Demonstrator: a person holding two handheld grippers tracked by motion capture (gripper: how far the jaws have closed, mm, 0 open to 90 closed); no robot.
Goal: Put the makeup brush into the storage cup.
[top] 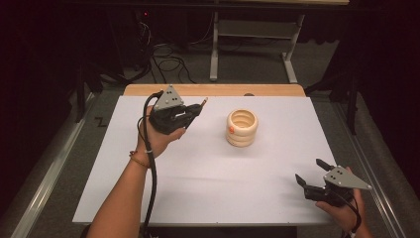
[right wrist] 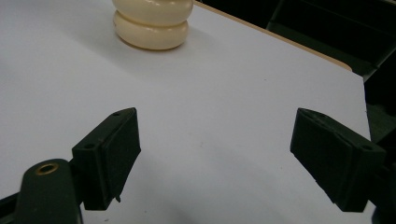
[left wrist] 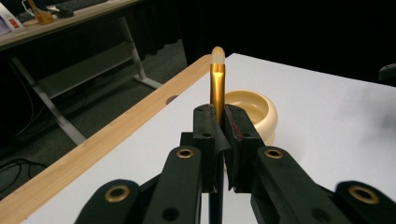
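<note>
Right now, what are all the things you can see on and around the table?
Ribbed holder: one, cream, standing mid-table on the white sheet.
Pen-like stick: one, gold with a pale tip, clamped in the left gripper.
White sheet: one, covering the tabletop.
Wooden table: one, light brown edge at the far side.
Metal frame: one, grey, on the floor behind.
Left gripper: one, black, shut on the stick.
Right gripper: one, black, open, near right.

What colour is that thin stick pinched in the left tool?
Shiny gold with a pale tip; the stick shows best in the left gripper view.
</note>
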